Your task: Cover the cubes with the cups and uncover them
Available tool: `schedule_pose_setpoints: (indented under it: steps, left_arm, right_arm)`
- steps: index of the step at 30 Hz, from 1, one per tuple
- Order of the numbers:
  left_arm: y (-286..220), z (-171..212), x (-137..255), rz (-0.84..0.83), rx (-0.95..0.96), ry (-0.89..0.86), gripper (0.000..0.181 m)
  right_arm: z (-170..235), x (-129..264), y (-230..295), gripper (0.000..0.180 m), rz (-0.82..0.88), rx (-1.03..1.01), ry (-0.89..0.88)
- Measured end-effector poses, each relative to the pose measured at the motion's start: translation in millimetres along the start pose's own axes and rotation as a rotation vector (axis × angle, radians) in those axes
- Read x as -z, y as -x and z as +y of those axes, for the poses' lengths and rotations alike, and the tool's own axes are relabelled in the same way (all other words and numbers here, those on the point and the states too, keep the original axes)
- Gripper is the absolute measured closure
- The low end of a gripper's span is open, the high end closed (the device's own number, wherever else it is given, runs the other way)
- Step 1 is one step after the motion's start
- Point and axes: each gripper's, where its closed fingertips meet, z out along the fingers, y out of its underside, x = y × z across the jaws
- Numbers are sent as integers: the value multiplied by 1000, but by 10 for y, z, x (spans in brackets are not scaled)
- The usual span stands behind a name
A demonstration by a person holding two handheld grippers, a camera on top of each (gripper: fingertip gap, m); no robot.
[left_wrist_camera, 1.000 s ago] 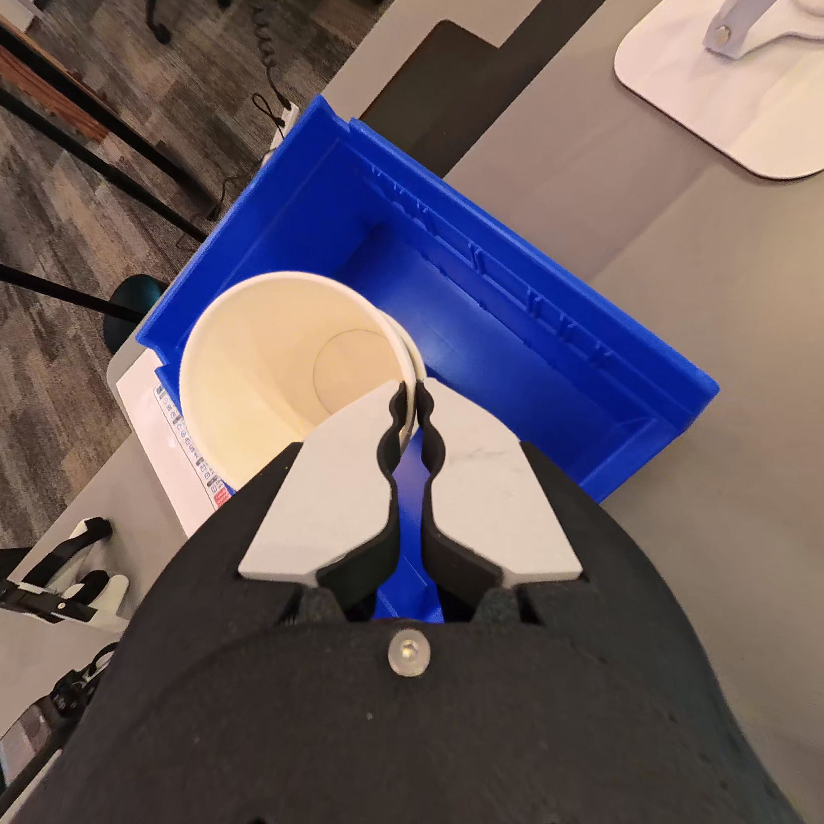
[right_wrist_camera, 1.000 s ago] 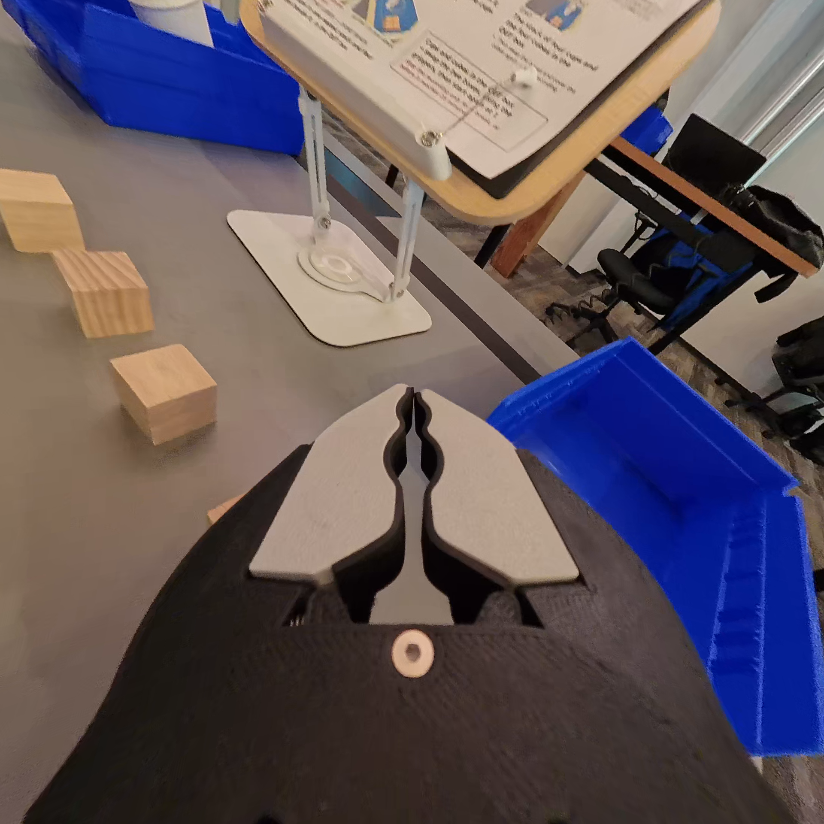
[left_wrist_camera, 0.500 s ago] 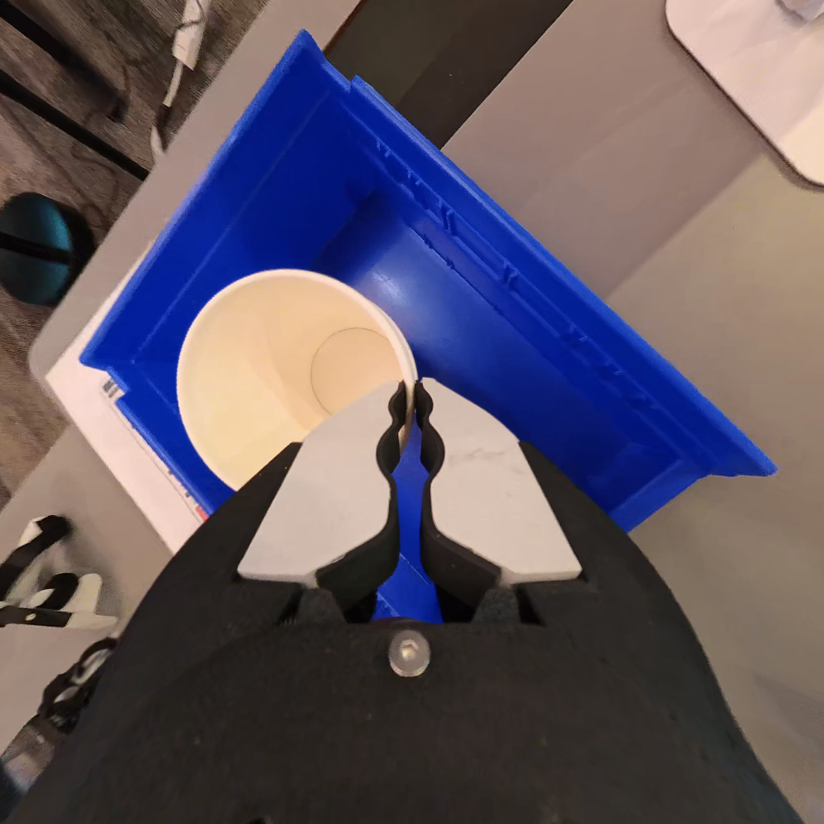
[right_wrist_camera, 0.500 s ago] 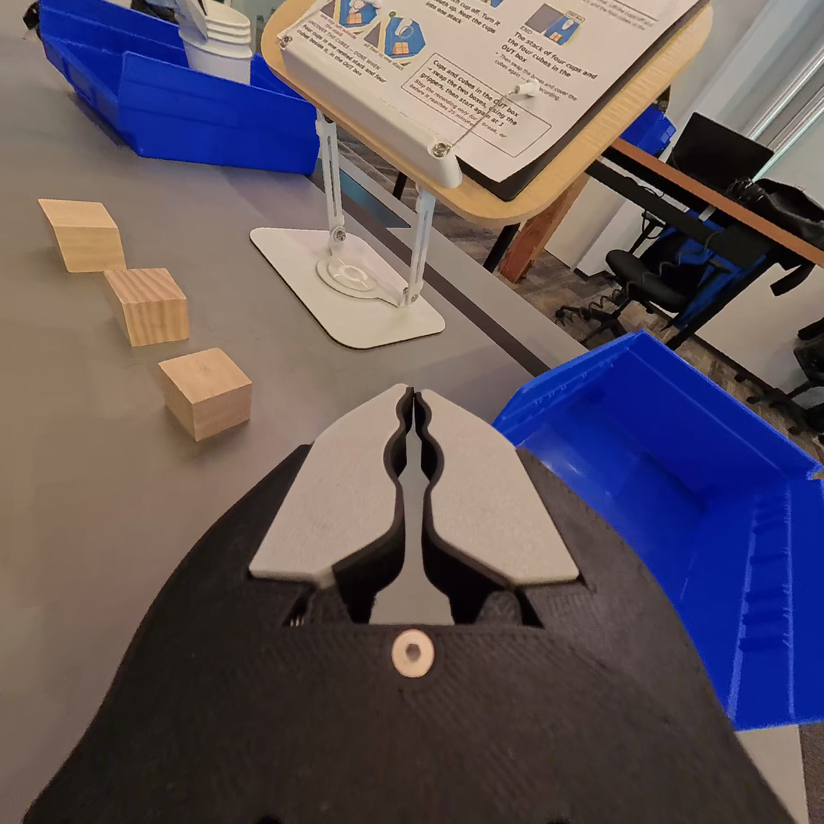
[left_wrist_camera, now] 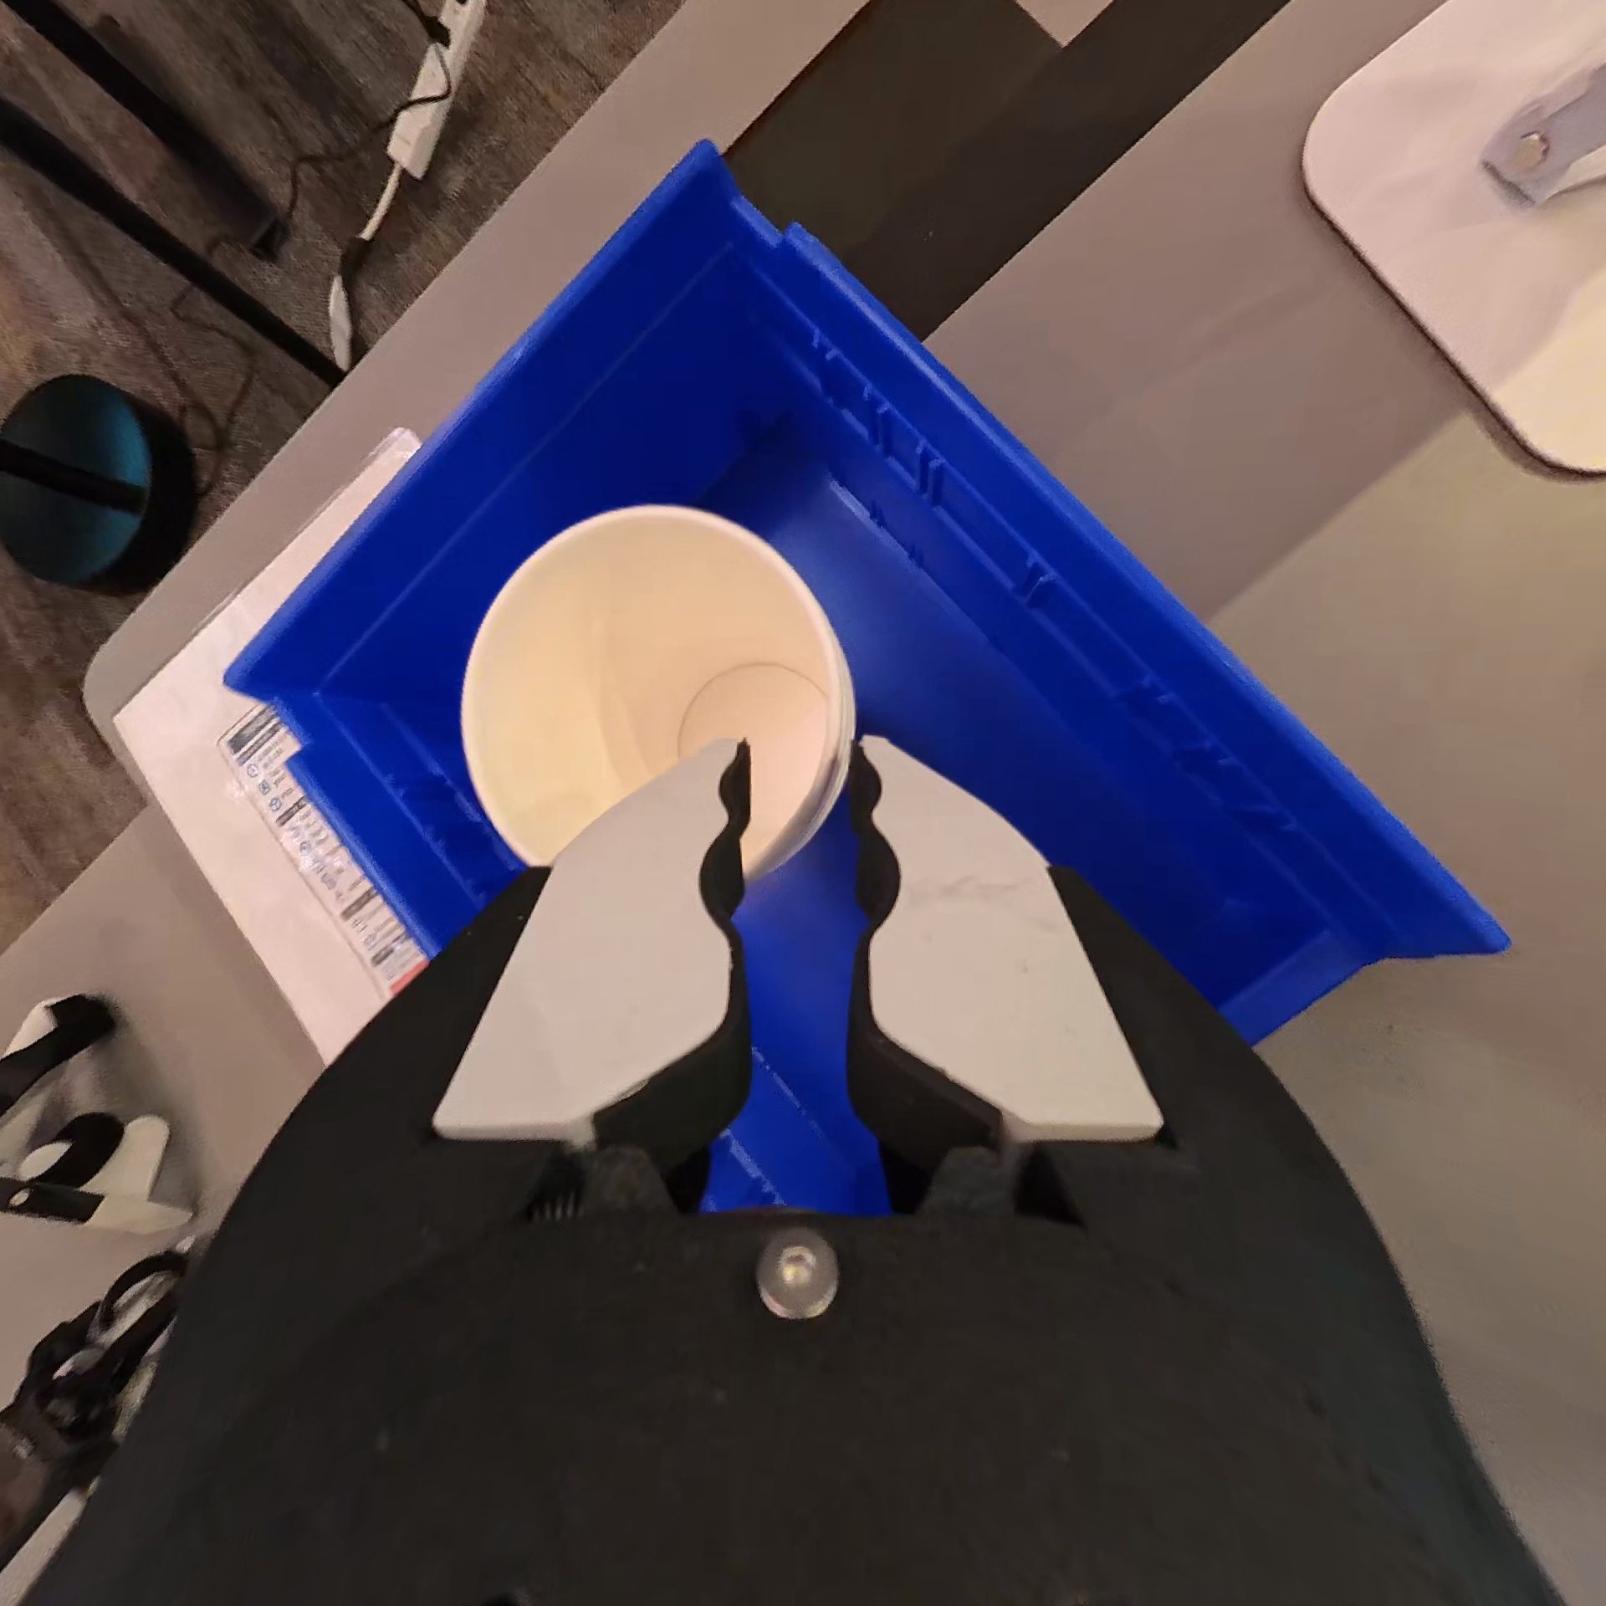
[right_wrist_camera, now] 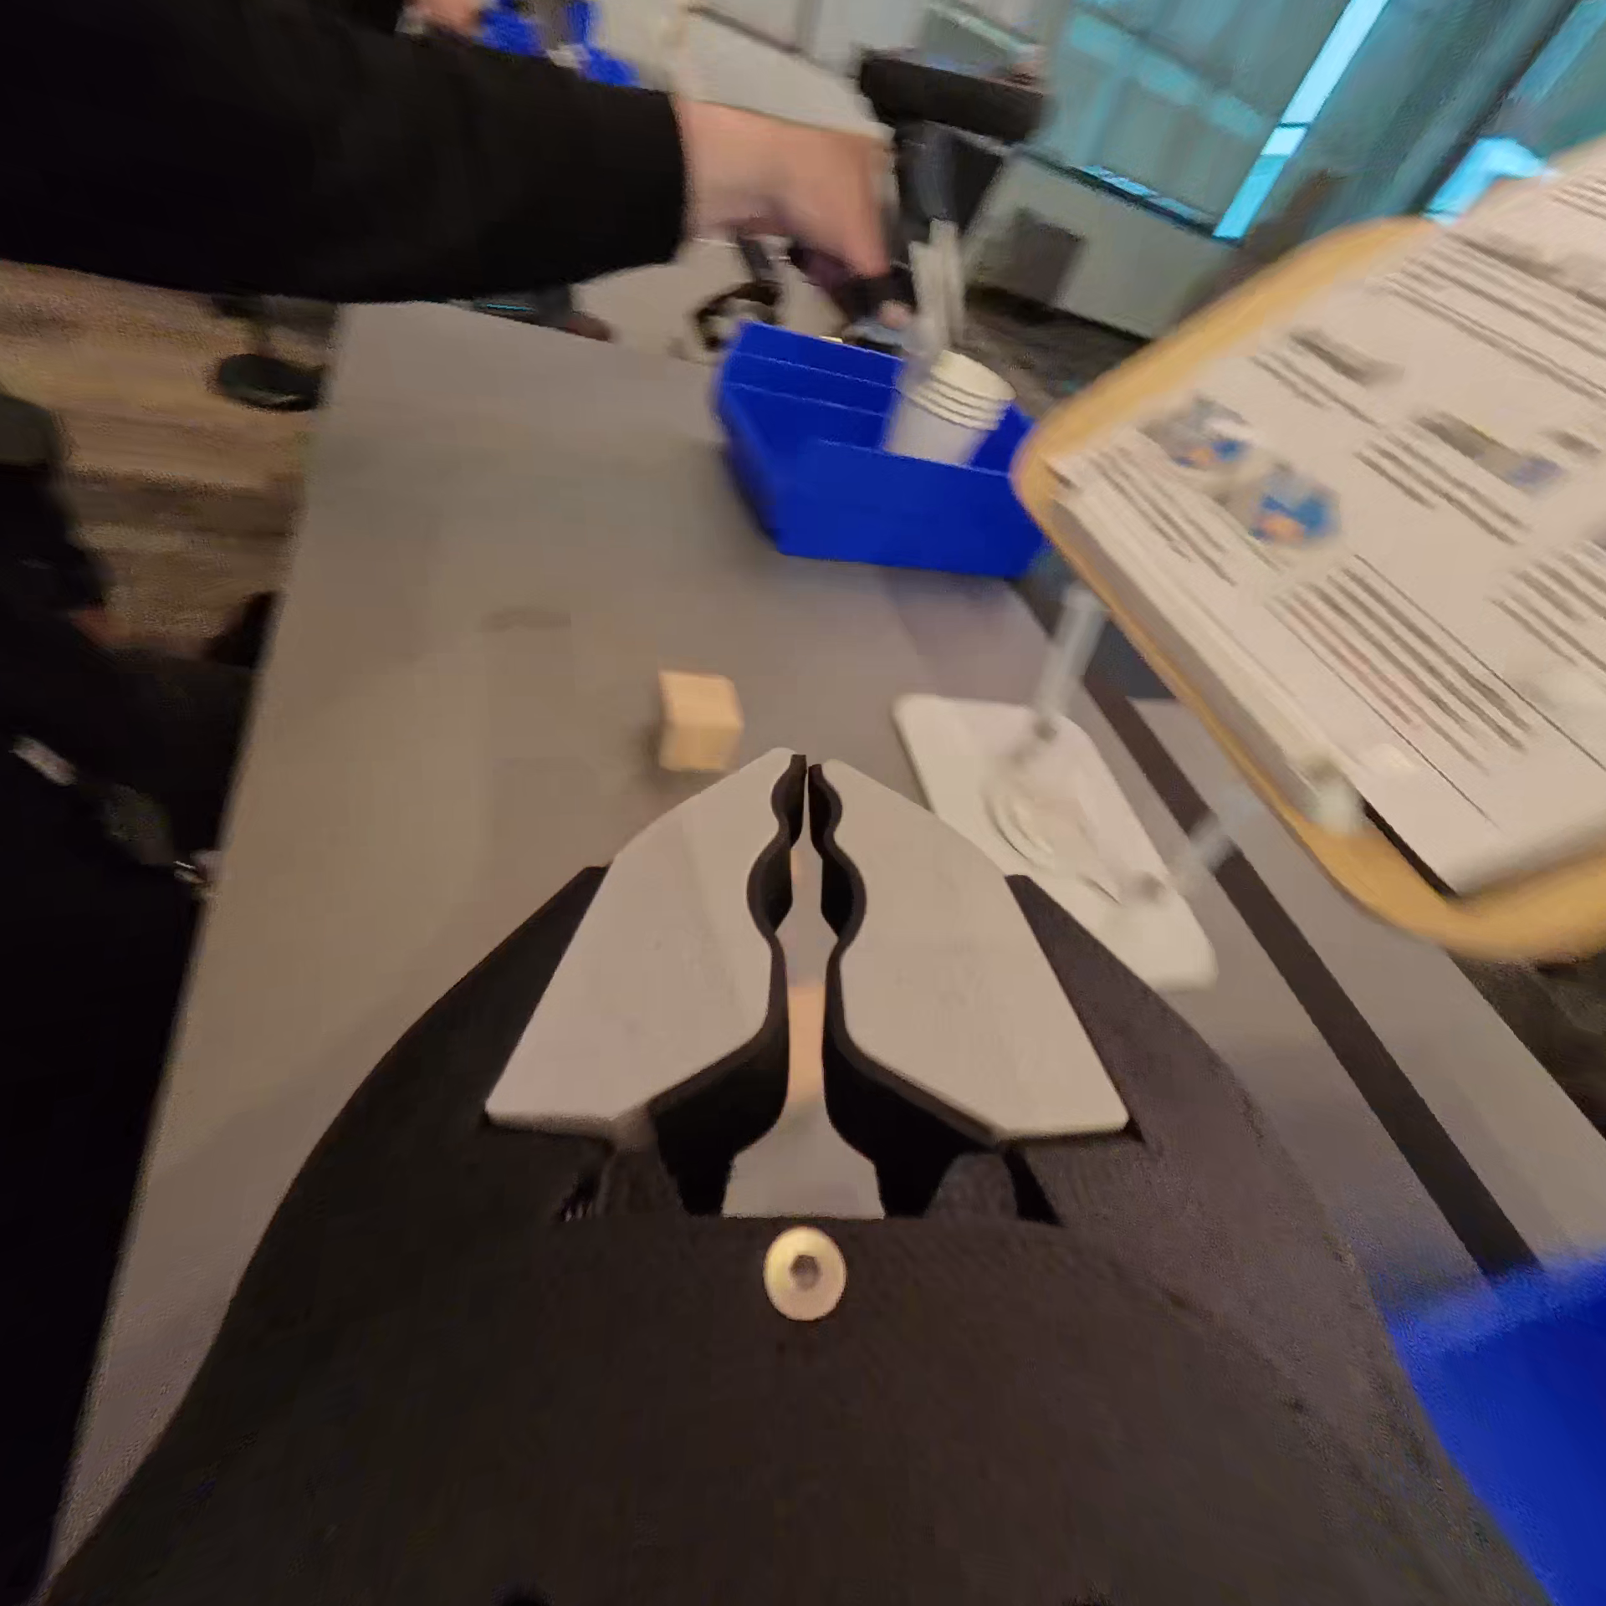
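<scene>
Left wrist view: the left gripper (left_wrist_camera: pixel 799 760) has its fingers parted. The white cup stack (left_wrist_camera: pixel 652 686) stands in the blue bin (left_wrist_camera: pixel 1086 695), its near rim between the fingertips, one finger inside, one outside.

Right wrist view: the right gripper (right_wrist_camera: pixel 799 765) has its fingers closed on nothing. A wooden cube (right_wrist_camera: pixel 698 720) lies on the grey table (right_wrist_camera: pixel 487 608) just beyond the fingertips. The cups show in the far bin.

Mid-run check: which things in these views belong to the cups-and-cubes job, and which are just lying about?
Job:
- stack of paper cups in the blue bin
- wooden cube
- left gripper, open at the cup rim
- right gripper, shut

Lying about:
- document stand
- power strip
</scene>
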Motion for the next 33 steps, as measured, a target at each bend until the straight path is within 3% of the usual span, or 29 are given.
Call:
schedule_pose_setpoints:
  steps: [1,4,7,12,16,23,33]
  left_arm:
    - [22,26,22,-32,-7,6,161]
    - [36,72,145,-78,10,-21,161]
    - [16,117,334,-88,32,-54,161]
    - [79,285,494,-125,13,-16,161]
    - [88,269,442,-137,-40,12,160]
    - [82,159,144,-149,-164,86,162]
    - [64,92,-23,-89,-191,54,175]
  right_arm:
    - [-143,-192,170,180,-62,24,7]
    - [-396,-738,634,180,-172,119,22]
    - [-290,-1022,822,180,-184,164,130]
    - [-102,-783,769,180,-134,15,147]
    - [-39,-660,766,180,-42,38,188]
    - [-465,-950,973,180,-49,41,93]
    - [-316,-834,1015,179,8,-32,108]
